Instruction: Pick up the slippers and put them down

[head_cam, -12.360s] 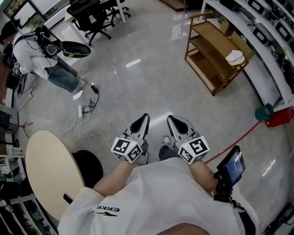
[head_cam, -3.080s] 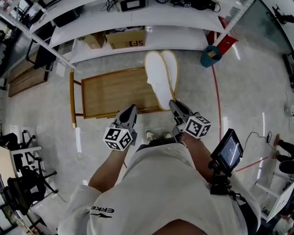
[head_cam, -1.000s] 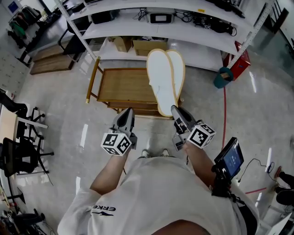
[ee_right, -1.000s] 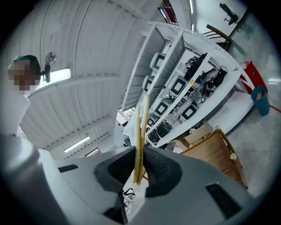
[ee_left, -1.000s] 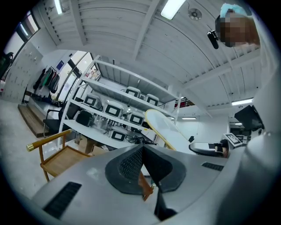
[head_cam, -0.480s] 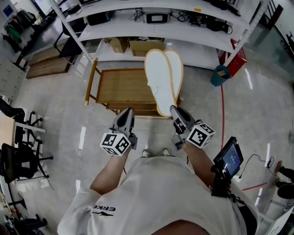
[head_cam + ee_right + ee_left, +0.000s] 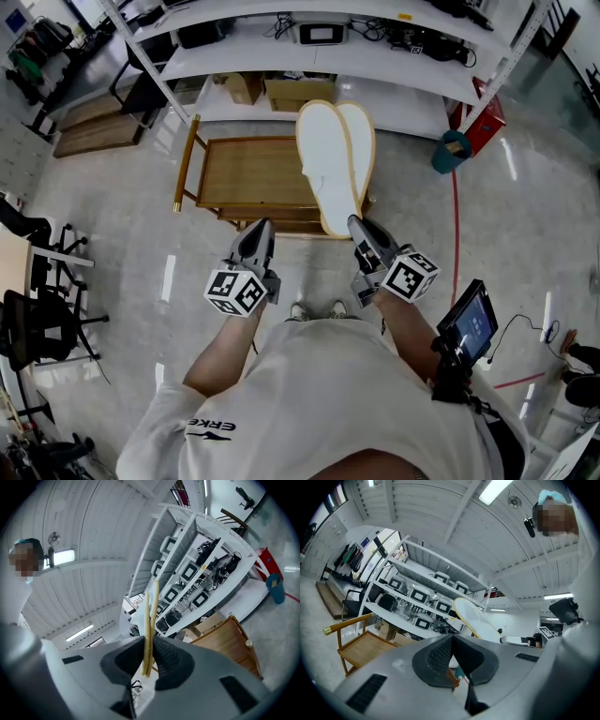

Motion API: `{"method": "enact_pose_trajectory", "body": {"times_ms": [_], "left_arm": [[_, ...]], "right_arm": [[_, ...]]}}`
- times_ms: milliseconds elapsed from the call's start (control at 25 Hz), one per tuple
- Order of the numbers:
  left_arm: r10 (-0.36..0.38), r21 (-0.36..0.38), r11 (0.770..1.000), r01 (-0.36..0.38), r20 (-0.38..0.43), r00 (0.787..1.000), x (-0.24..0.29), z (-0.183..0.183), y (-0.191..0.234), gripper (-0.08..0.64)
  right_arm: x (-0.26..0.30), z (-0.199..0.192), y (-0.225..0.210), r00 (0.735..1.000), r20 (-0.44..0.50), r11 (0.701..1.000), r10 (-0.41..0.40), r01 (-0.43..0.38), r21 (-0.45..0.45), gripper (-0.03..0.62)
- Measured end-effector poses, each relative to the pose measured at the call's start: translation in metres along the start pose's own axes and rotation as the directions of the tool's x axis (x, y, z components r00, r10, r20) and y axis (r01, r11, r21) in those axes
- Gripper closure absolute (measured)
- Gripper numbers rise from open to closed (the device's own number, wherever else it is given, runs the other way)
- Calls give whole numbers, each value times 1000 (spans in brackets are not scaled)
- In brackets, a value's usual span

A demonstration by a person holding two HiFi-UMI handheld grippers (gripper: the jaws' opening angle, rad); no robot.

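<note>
Two flat white slippers [image 7: 333, 159] with tan edges stand pressed together, clamped at one end in my right tool [image 7: 357, 226] over the one wooden rack [image 7: 246, 173]. My left tool [image 7: 260, 230] is closed, empty.

The slippers [image 7: 328, 161] look smooth, matt white with tan edges. The rack [image 7: 248, 173] is varnished wood; the floor [image 7: 534, 225] is glossy grey stone; the shelves [image 7: 375, 58] look white-painted metal.
</note>
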State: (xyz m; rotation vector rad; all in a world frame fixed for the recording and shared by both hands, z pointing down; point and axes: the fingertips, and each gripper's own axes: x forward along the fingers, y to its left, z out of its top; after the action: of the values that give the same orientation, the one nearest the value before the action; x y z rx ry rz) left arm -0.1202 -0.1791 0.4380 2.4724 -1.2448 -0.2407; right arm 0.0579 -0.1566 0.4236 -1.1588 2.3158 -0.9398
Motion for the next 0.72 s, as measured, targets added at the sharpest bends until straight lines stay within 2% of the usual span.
{"method": "enact_pose_trajectory", "body": {"times_ms": [160, 360, 720], "left_arm": [[45, 6, 999, -45, 4, 999, -9, 1, 1, 557], [136, 10, 991, -137, 23, 990, -28, 3, 8, 557], [326, -8, 945, -327, 74, 942, -83, 4, 27, 557]], "right_arm": [[6, -6, 2, 998, -44, 999, 35, -34, 13, 537], [25, -17, 7, 986, -112, 992, 121, -117, 38, 537], [60, -54, 26, 933, -252, 966, 257, -242, 89, 537]]}}
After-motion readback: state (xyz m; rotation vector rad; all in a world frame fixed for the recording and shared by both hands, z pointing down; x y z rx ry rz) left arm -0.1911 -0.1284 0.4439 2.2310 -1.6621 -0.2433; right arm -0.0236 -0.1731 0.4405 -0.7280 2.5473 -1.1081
